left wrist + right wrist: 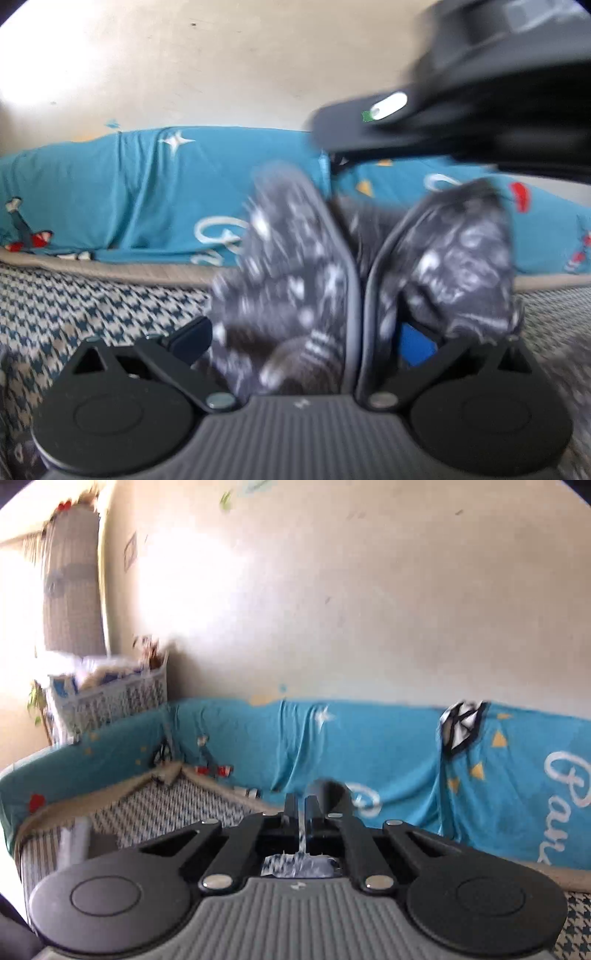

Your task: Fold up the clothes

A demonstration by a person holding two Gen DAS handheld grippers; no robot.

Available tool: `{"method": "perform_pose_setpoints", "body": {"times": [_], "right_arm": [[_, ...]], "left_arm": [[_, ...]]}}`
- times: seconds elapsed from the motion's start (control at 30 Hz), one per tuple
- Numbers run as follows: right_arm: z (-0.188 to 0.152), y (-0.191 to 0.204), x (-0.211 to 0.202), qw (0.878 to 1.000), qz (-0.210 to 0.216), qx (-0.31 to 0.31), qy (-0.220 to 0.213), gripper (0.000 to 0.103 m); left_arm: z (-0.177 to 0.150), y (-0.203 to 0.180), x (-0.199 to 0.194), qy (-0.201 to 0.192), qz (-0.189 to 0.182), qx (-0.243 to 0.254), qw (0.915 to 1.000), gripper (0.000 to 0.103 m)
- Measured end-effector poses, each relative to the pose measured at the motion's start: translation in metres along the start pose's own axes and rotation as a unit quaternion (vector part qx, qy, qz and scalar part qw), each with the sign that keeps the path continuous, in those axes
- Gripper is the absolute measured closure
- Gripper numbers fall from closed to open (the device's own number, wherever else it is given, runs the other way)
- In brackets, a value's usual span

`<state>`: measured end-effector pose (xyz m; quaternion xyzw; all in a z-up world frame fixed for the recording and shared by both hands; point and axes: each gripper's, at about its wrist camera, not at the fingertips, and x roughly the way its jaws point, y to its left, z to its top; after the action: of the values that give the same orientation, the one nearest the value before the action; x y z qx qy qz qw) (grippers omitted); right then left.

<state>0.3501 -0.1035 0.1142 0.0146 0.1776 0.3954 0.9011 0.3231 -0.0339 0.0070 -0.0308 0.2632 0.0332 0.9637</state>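
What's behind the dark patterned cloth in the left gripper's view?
Behind the dark patterned cloth, draped over the left gripper's fingers, a teal printed cover runs along a pale wall. The cloth hides the cover's middle and the fingertips.

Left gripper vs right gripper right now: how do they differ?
The left gripper is shut on a dark patterned garment that bunches over both its fingers. The right gripper is shut with only a thin strip of cloth visible in its slot. The left faces the checked bed cover; the right faces the blue sheet. Both are shut.
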Motion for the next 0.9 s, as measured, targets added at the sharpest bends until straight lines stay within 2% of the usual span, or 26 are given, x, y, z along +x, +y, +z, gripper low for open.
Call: {"method": "perform_pose_setpoints", "body": {"times": [0.1,0.2,0.3,0.37,0.43,0.53,0.63,0.8,0.87,0.9], "right_arm": [[0.004,-0.023,-0.015,0.998,-0.037,0.041,-0.012,0.097],[-0.003,-0.053,-0.023,0.994,-0.093,0.059,0.006,0.093],[-0.013,-0.082,-0.026,0.986,-0.133,0.096,0.026,0.079],[-0.021,-0.098,-0.025,0.981,-0.153,0.114,0.042,0.054],[-0.031,-0.109,-0.020,0.975,-0.167,0.134,0.058,0.039],[-0.044,-0.115,-0.008,0.970,-0.163,0.160,0.077,0.036],[-0.056,-0.108,0.008,0.971,-0.158,0.148,0.101,0.029],[-0.079,-0.091,0.036,0.966,-0.202,0.083,0.139,0.031],[-0.085,-0.092,0.043,0.963,-0.200,0.089,0.154,0.058],[-0.087,-0.092,0.045,0.962,-0.206,0.090,0.154,0.063]], "left_arm": [[0.000,-0.001,0.028,0.006,0.037,0.013,0.9992,0.000],[-0.011,0.004,0.047,0.037,0.030,0.009,0.9988,0.000],[-0.023,0.007,0.051,0.043,0.032,0.013,0.9985,0.000],[-0.025,0.007,0.050,0.041,0.033,0.014,0.9985,0.000],[-0.026,0.006,0.050,0.042,0.035,0.015,0.9984,0.000],[-0.030,0.004,0.050,0.043,0.038,0.020,0.9981,0.000],[-0.031,0.001,0.051,0.043,0.041,0.027,0.9978,0.000],[-0.032,0.004,0.051,0.047,0.039,0.026,0.9978,0.000],[-0.032,0.001,0.052,0.048,0.044,0.033,0.9973,0.000],[-0.032,0.000,0.052,0.048,0.047,0.037,0.9971,0.000]]}}
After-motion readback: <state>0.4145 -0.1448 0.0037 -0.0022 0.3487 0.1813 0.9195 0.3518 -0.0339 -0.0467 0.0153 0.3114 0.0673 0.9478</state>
